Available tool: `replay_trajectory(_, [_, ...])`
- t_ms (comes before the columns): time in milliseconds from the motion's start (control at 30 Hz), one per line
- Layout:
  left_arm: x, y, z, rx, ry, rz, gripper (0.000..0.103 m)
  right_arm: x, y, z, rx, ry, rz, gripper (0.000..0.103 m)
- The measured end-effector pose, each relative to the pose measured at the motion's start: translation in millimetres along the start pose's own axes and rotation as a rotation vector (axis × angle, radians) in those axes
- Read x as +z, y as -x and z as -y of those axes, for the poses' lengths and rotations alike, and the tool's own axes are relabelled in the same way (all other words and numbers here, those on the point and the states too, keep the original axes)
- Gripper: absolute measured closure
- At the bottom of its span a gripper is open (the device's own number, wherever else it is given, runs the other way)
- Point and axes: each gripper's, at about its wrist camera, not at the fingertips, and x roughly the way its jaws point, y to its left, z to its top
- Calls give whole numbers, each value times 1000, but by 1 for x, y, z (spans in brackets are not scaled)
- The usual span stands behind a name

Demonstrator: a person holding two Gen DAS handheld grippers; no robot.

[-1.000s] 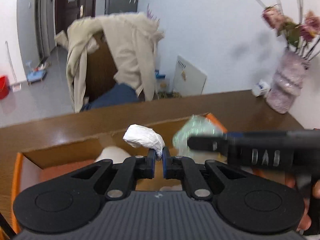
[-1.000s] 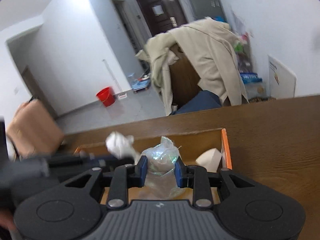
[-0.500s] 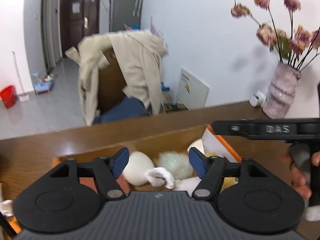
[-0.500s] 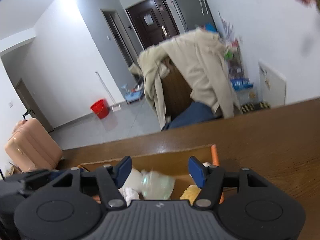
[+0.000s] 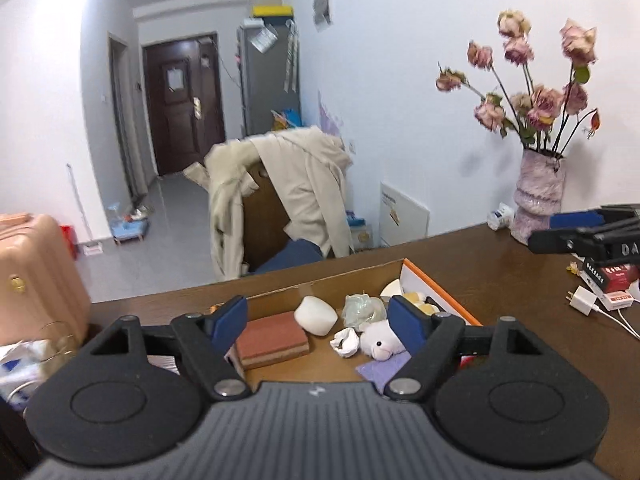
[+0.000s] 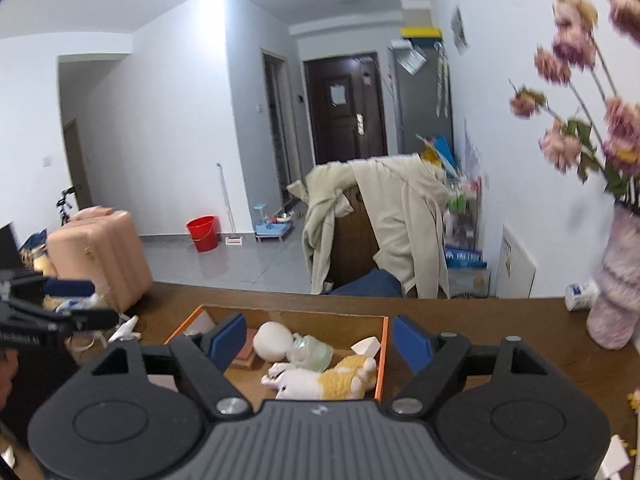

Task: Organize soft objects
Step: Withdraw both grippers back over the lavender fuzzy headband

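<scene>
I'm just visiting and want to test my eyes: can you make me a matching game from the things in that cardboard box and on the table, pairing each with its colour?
Things:
1. sponge block
2. round ball
3. plush toy's back
4. vase

Colours:
A. yellow-orange
B. pinkish purple
C. brick red
D. white

Pairs: 1-C, 2-D, 3-A, 4-B

This is a lived-in home. A coat hangs over a chair, a vase of dried roses stands on the table, and a suitcase and red bucket (by the hallway) sit on the floor.
</scene>
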Motion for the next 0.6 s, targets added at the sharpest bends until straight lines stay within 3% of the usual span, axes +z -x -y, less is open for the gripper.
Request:
replay_trajectory(167, [-47, 72, 14, 65, 25, 109, 16, -43, 63, -23, 47, 29, 48, 20])
replay_trajectory(267, [-91, 113, 30, 58, 17, 173, 8, -81, 100, -41, 75, 85, 84, 15])
replay_trajectory(333, [-122, 131, 42, 94, -13, 210, 5, -110, 121, -55, 70, 136, 104, 14])
replay_trajectory(400, [-153, 142, 50, 125, -3, 196, 4, -141, 139, -67, 60, 158, 117, 12])
replay_trajectory(600, [-230, 170, 60, 83, 105, 121, 3, -220, 168, -88, 66, 155, 88, 10])
